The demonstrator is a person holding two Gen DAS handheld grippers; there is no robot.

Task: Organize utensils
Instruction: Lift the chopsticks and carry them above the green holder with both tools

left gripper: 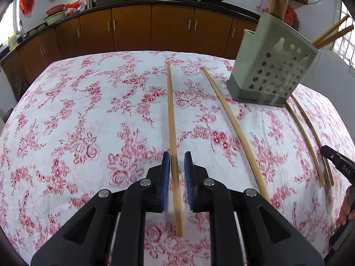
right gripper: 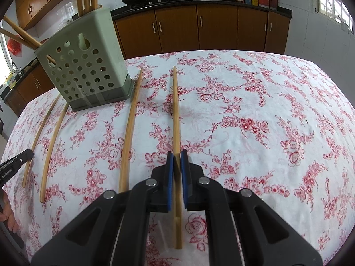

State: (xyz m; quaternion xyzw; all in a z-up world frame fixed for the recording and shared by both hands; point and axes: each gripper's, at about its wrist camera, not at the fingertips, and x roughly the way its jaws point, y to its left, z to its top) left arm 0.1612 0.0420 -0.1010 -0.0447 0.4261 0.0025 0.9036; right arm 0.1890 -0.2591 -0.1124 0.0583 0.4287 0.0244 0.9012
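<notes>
Four long thin bamboo chopsticks lie flat on my floral-cloth desk, roughly parallel: far-left chopstick, next chopstick beside it, third chopstick, far-right chopstick. Pale green perforated plastic utensil holder stands upright w/ more sticks inside, leaning out.

The right hand-held gripper clamps a chopstick on the floral tablecloth.
</notes>
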